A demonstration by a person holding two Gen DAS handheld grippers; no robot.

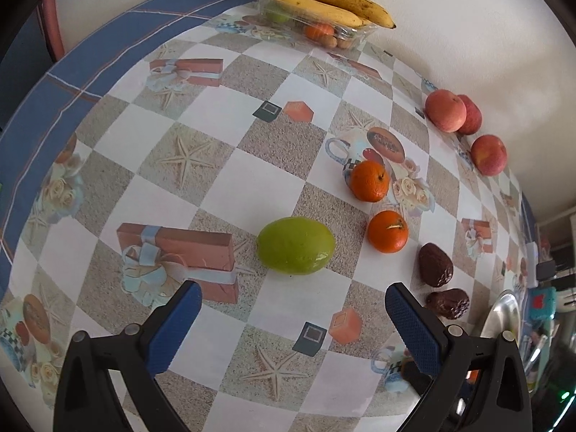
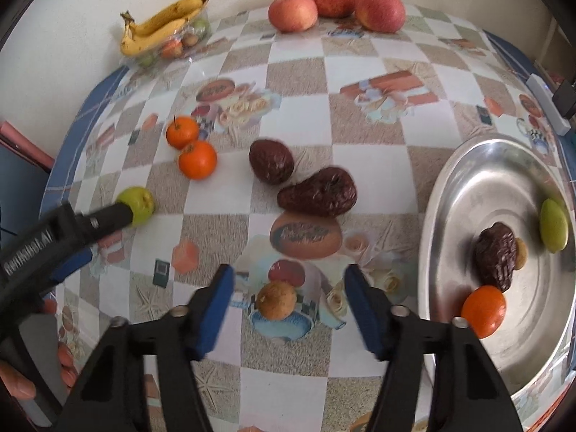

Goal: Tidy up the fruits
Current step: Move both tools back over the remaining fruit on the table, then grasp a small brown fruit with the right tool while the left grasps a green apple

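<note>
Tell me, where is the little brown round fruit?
In the right wrist view, the small brown fruit sits on the tablecloth between the open right gripper fingers, left of the metal tray.

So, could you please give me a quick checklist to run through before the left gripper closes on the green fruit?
1. Left gripper open, empty: ok.
2. Green oval fruit centred ahead of its fingers: ok.
3. Fruit between the pads: not ok, it lies beyond them.
4. Nearest orange mandarin apart from the fruit: ok.
5. Round steel tray has bare room: ok.
6. Right gripper open, away from the fruit: ok.
</note>
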